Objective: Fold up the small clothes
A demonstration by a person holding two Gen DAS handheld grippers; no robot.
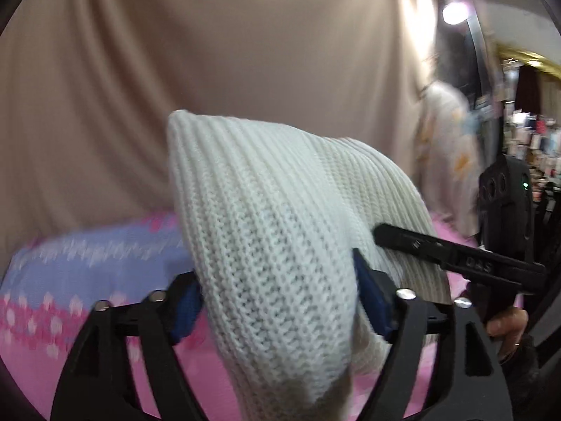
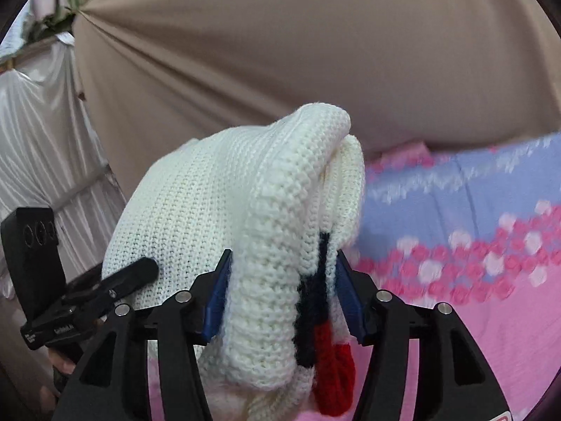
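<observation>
Both grippers pinch a white knit (image 1: 273, 231), raised above a pink-and-blue cloth (image 1: 87, 263). The left gripper (image 1: 277, 301) clamps plain ribbing; the right gripper (image 2: 284, 301), at 3 o'clock, grips the red-and-black-trimmed edge.

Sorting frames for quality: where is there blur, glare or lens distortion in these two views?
Left wrist view: the white knit garment is sharp, the pink-and-blue cloth smeared by blur, a lamp glares at top right. Right wrist view: the garment is crisp, the patterned cloth soft; both show fisheye bending and dark corners.
</observation>
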